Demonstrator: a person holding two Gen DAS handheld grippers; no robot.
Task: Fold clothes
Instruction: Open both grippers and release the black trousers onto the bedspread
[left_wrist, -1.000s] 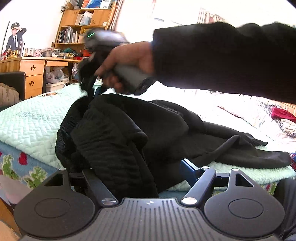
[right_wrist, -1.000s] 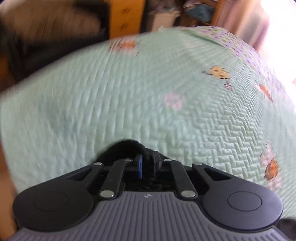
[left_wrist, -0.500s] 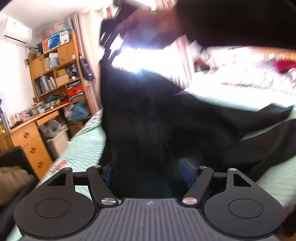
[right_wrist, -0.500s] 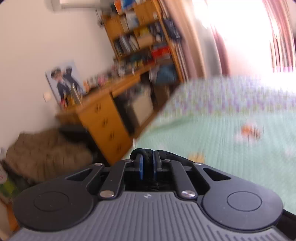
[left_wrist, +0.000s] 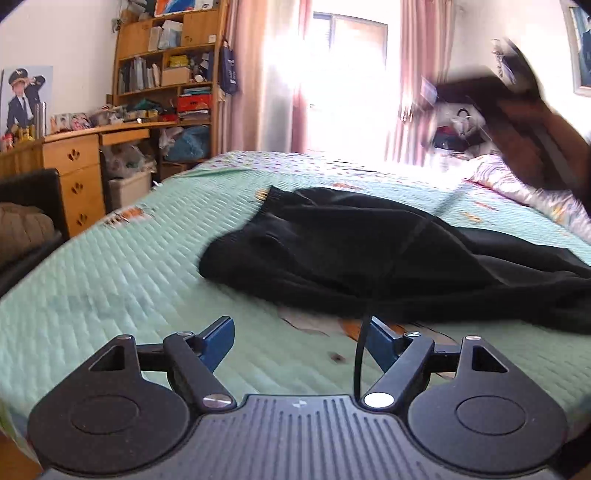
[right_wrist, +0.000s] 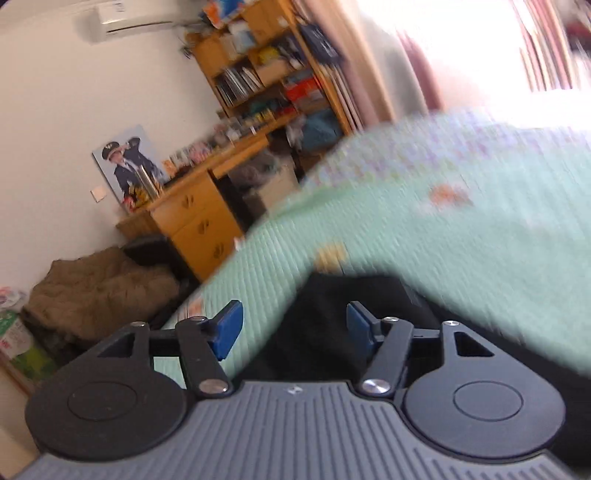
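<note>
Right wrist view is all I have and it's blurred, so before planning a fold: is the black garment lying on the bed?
Observer: Yes. The black garment lies crumpled on the green quilt.
Operator: Is the left gripper on it?
Observer: No. The left gripper, jaws opening, is short of it; only a thin black cord passes its right finger.
Operator: Which way does it spread?
Observer: Rightward, out of the left wrist view, beneath the blurred right hand.

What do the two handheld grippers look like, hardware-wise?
Both match: left gripper and right gripper have blue finger pads, black linkage arms with silver pivot screws, two round black discs, and a ribbed grey body bearing a small white logo.
</note>
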